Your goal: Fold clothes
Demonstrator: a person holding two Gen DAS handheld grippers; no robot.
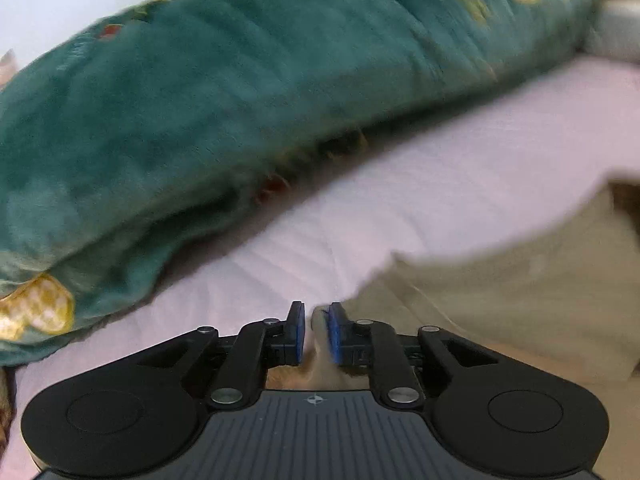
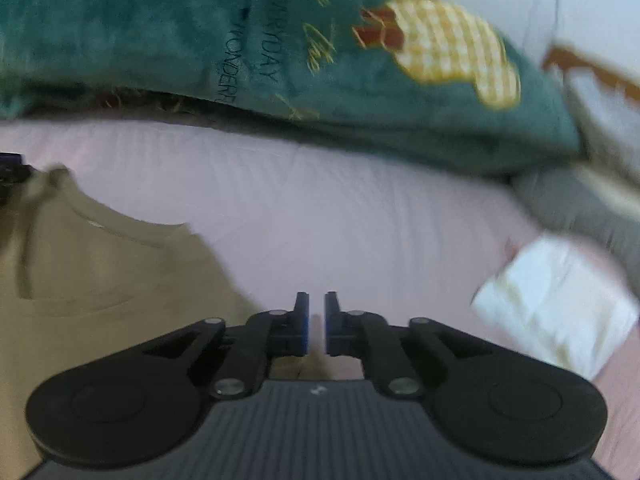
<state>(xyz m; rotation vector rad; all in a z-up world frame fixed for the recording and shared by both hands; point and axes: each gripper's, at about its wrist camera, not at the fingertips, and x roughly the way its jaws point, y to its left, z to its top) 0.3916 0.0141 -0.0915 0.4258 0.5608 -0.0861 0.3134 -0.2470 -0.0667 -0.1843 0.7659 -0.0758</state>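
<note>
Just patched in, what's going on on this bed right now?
A person with a gripper in each hand is starting to fold a tan shirt lying on the pink sheet. The left gripper is pinched on the shirt's edge. The right gripper is nearly closed at the shirt's other side, though whether it has cloth is unclear. A green blanket is bunched behind, and a folded white cloth lies to the right.

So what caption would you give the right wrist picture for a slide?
Right tongs nearly closed at the edge of a tan shirt on a pink sheet, green pillow behind.
</note>
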